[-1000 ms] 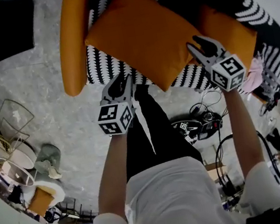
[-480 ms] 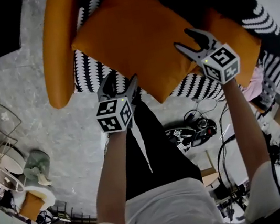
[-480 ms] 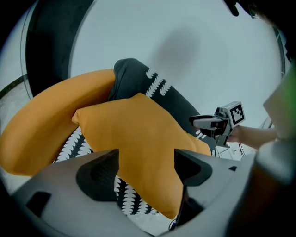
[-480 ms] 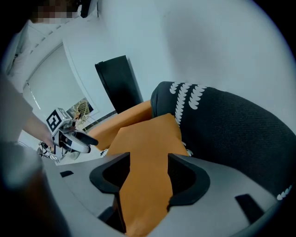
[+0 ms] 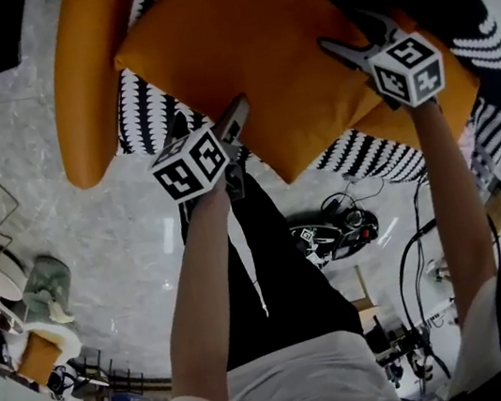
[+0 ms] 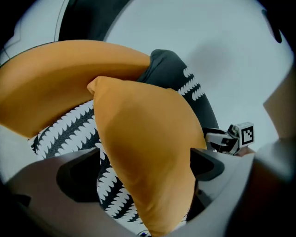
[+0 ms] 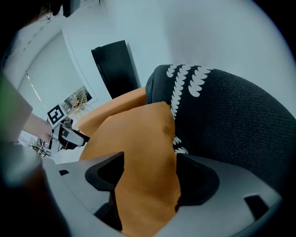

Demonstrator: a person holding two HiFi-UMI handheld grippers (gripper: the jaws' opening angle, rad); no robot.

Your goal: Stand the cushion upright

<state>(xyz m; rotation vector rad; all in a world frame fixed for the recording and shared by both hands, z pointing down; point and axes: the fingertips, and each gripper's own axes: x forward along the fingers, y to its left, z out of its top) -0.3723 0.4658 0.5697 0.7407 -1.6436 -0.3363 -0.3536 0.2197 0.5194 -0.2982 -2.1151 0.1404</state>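
The orange cushion (image 5: 246,62) stands on the seat of the armchair (image 5: 85,89) and leans against the dark backrest (image 7: 240,115), one corner pointing up. Its side edges lie between the jaws of the left gripper (image 5: 233,140) and the right gripper (image 5: 351,35). Both pairs of jaws have just been opening and are now spread, no longer pinching the fabric. I judge the cushion is released upright, so the task looks nearly finished.
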